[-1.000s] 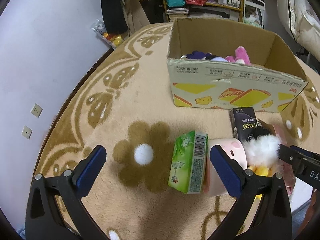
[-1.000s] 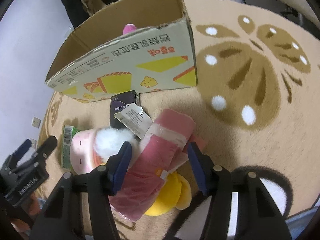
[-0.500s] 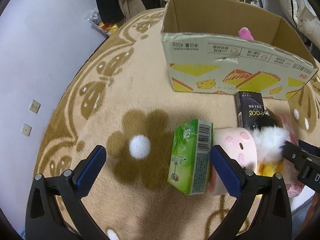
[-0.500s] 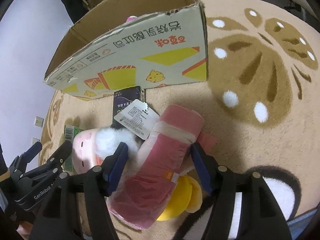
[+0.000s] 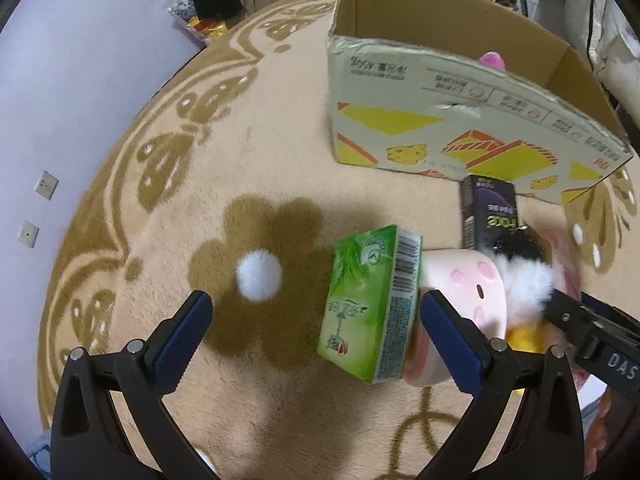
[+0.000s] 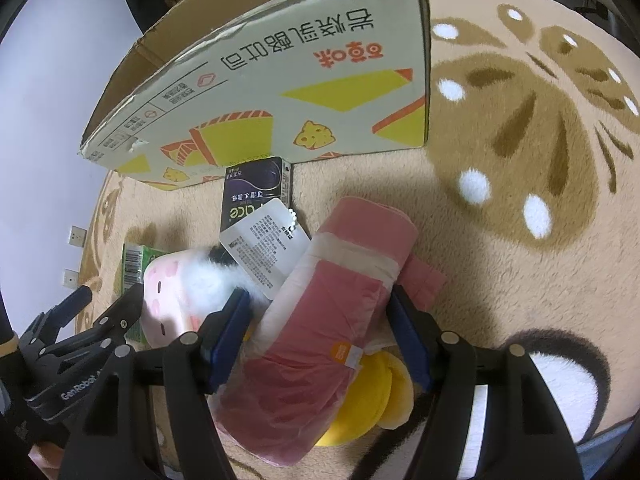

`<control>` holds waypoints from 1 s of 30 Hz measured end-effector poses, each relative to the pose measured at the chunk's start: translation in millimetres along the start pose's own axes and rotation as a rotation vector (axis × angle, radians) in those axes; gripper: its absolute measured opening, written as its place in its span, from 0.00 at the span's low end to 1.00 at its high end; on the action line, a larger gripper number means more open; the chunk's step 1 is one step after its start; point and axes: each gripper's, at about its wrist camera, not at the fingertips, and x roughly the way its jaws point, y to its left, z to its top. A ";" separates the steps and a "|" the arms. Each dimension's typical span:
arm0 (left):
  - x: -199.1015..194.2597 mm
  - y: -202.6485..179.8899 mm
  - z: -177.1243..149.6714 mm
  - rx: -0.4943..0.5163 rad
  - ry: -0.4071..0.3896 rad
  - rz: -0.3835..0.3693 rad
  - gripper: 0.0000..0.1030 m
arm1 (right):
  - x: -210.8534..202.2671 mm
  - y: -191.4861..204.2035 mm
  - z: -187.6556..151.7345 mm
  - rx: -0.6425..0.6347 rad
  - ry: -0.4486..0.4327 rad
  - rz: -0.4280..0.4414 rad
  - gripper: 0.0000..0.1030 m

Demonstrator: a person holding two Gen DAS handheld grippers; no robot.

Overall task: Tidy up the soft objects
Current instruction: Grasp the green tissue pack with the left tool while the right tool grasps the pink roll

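Note:
A green tissue pack (image 5: 372, 304) stands on edge on the rug, between the fingers of my open left gripper (image 5: 316, 328), close to the right finger. Behind it lies a pink plush toy (image 5: 468, 280) with white fluff and a paper tag (image 6: 268, 248). My right gripper (image 6: 320, 328) is open, its fingers on either side of a pink bagged roll (image 6: 320, 340) that lies over a yellow plush (image 6: 372, 400). A black tissue pack (image 6: 252, 196) lies by the open cardboard box (image 5: 440, 128), where a pink toy (image 5: 493, 59) peeks out.
The objects lie on a beige round rug (image 5: 248, 184) with brown flower and butterfly patterns. A lavender wall (image 5: 60, 60) with sockets is on the left. Shelves and clutter stand behind the box.
Both grippers have moved forward and lower toward the objects. The right gripper's fingers now reach further along the pink roll. The box looks nearer.

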 end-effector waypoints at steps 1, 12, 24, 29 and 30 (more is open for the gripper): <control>1.1 -0.4 -0.4 0.005 0.003 0.007 1.00 | -0.2 -0.2 0.0 0.000 0.000 0.001 0.71; 3.2 -3.0 -2.1 0.025 -0.003 0.059 1.00 | -3.4 -4.6 0.7 0.003 0.003 0.002 0.71; 7.7 -5.5 -4.5 0.022 0.034 -0.107 0.35 | -9.0 -2.7 -1.8 -0.014 0.004 -0.018 0.67; 3.7 -11.0 -5.4 0.036 0.025 -0.120 0.30 | -18.4 -3.8 -3.7 -0.014 -0.019 -0.056 0.67; 3.1 -11.0 -5.5 0.033 0.024 -0.120 0.30 | -19.2 -2.9 -3.9 -0.018 -0.020 -0.062 0.67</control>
